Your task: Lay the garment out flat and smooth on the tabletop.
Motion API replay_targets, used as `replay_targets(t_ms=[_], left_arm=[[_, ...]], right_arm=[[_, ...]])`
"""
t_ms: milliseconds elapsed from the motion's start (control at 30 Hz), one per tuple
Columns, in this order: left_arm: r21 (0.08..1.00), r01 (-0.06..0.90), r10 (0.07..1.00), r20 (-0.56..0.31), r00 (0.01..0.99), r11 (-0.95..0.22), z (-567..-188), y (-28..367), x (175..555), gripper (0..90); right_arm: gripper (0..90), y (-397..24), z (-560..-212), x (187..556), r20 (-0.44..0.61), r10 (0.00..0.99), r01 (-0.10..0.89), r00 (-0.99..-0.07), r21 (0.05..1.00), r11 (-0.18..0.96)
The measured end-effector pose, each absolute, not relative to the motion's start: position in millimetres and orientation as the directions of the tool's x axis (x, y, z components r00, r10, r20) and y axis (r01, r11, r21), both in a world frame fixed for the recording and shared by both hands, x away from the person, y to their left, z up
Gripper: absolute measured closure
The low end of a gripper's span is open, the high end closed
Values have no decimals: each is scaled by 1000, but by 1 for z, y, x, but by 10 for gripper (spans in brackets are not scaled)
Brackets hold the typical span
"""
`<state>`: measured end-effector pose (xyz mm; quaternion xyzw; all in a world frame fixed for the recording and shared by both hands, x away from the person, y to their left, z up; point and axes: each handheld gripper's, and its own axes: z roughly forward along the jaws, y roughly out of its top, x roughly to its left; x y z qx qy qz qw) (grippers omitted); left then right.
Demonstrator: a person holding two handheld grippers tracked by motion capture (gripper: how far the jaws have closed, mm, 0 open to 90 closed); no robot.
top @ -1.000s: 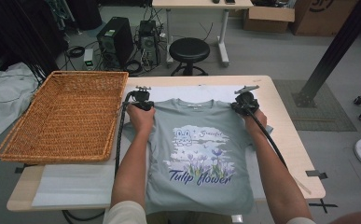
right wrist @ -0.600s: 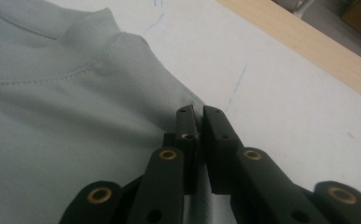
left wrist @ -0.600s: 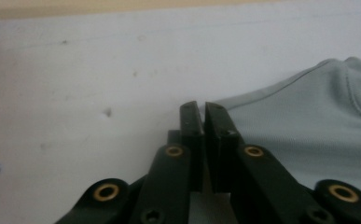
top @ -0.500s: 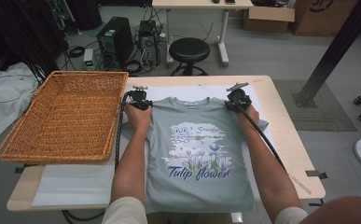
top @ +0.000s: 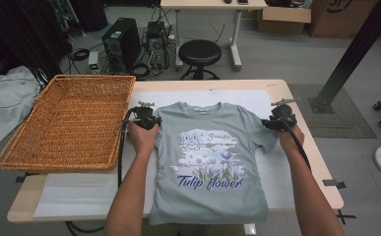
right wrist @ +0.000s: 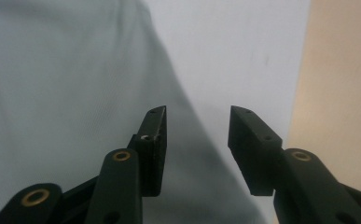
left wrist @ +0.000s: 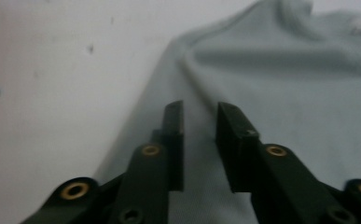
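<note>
Since the shirt point(top: 210, 162) is soft, light and floppy, its sleeves are good places to pinch; the left gripper point(top: 143, 118) and right gripper point(top: 279, 118) have just been opening and hold nothing.

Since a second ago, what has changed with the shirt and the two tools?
Both tools have just been opening and have let go of the T-shirt. The left tool stands by the left sleeve; the right tool has slid outward to the right sleeve's edge. The shirt lies flat; the basket has not moved.

Wooden table point(top: 306, 147), white mat point(top: 143, 96), wicker basket point(top: 70, 123), grey T-shirt point(top: 207, 167) flat
</note>
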<state>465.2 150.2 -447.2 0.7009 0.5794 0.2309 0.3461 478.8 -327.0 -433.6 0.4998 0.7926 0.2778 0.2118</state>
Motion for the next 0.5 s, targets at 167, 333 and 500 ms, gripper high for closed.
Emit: replay_targets(t_ms=[167,333,500], left_arm=[[758,646,982,-46,184,-86,-445,156,466,900],[787,610,968,-71,239,-93,-432,159,458,774],[764,631,959,-58,279,-137,-420,156,444,678]], right_arm=[[889,-327,-439,472,-107,912,634,-397,686,357],[853,-329,-436,470,-136,943,627,-302,717,304],[639,-327,-428,459,-105,940,615,-323,732,293]])
